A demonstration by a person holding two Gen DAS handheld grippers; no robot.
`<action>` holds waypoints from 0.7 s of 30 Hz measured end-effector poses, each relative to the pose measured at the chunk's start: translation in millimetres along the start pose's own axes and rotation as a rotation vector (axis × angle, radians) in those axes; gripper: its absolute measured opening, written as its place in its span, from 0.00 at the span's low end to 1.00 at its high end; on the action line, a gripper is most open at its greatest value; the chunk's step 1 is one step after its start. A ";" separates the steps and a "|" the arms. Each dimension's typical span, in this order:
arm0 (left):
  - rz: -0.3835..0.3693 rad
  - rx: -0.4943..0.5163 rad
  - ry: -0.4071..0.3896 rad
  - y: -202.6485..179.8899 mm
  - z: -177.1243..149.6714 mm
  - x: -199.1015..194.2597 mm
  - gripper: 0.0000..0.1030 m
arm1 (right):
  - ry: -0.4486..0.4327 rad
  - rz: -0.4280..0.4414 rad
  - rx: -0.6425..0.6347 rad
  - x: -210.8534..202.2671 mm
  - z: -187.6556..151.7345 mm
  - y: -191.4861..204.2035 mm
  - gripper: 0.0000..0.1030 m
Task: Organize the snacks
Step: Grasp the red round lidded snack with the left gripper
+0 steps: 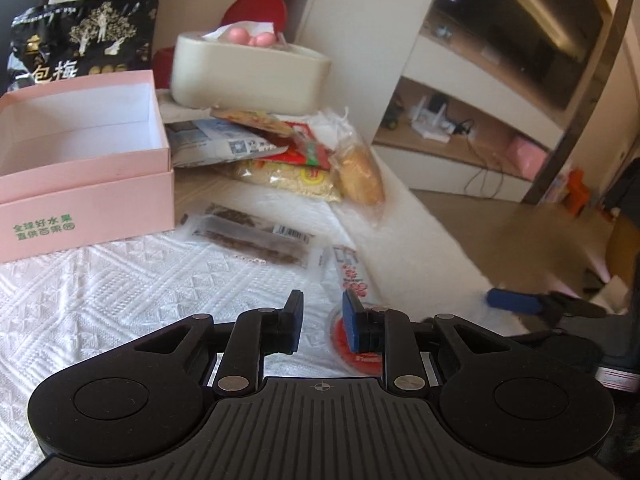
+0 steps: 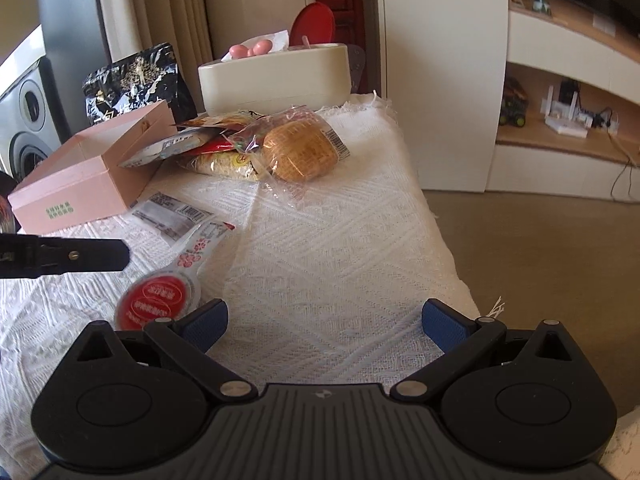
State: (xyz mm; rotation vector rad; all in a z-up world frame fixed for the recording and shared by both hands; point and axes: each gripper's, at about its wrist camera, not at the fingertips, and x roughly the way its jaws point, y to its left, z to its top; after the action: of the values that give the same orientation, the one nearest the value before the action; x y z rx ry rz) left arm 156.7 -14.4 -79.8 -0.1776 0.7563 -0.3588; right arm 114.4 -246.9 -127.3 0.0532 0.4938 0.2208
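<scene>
Our nearest snack is the red-lidded cup (image 2: 158, 300), sealed in a clear wrapper with a long printed tail (image 2: 202, 246), lying on the white-clothed tabletop (image 2: 320, 240) just beside the left gripper (image 1: 322, 326). That gripper's fingers (image 1: 292, 326) stand a little apart with nothing between them. The right gripper (image 2: 324, 330) has its fingers spread wide over bare cloth, holding nothing. We judge the cup light and fairly stiff at its rim, but the film around it is slick and crinkly, so we would take it across the round body, not by the loose tail, which would let it swing. The flat dark bar packet (image 1: 250, 234) beyond looks thin and bendy. The wrapped round cake (image 2: 300, 152) on the far pile seems soft and crushable. The open pink box (image 1: 86, 160) at far left is the likely home.
</scene>
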 end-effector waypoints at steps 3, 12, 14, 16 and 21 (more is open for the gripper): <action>-0.045 -0.057 0.007 9.8 -3.4 4.0 0.24 | 0.002 0.042 0.020 -4.7 0.5 -6.1 1.00; -0.116 -0.162 0.048 26.1 -14.5 6.0 0.27 | -0.027 0.089 -0.103 -3.5 0.5 20.9 1.00; -0.152 -0.208 0.061 28.2 -15.1 9.6 0.27 | -0.021 0.093 -0.085 -2.2 1.3 19.1 1.00; -0.201 -0.234 0.083 24.6 -13.0 12.2 0.26 | -0.013 0.092 -0.073 -1.4 -0.2 16.7 1.00; -0.239 -0.135 0.066 -4.7 -6.1 8.4 0.26 | -0.006 0.051 -0.076 -1.2 -5.0 11.6 1.00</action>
State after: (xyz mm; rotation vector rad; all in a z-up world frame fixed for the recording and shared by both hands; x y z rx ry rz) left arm 156.9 -22.1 -88.2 -0.3867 0.8273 -0.5431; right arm 108.8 -235.9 -130.0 -0.0074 0.4785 0.2890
